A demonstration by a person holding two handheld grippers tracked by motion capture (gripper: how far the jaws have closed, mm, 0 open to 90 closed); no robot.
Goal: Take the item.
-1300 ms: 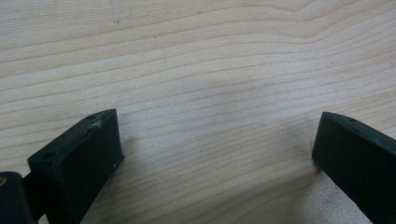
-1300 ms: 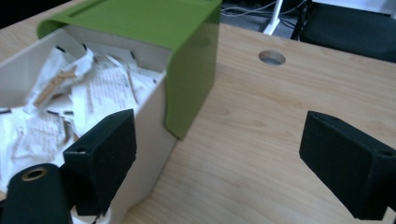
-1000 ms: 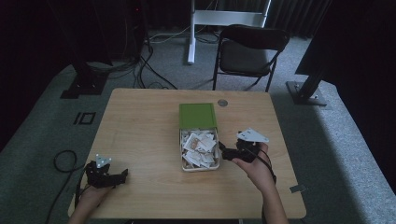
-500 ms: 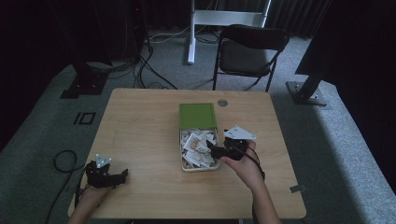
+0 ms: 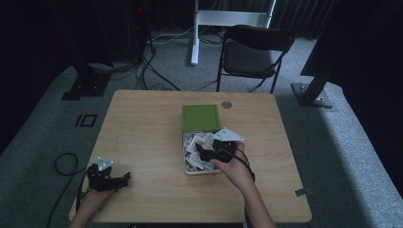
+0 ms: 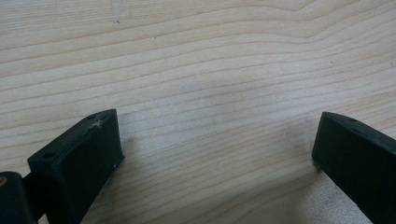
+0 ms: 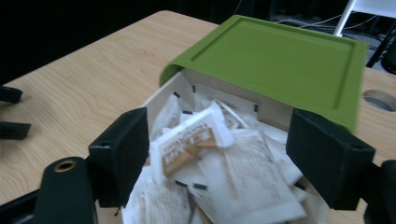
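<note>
I have the right hand-held gripper [image 7: 217, 154] spread wide over the open box [image 5: 186, 142], its jaws straddling the heap of white sachets [image 7: 196, 140] just in front of the raised green lid [image 7: 275, 56]. Nothing is pinched yet, so as I judge it the pick is barely begun: closing on a sachet and lifting it out remain. My left hand-held gripper [image 6: 217, 154] rests spread and empty on the bare surface [image 6: 210, 56], well away from the box.
</note>
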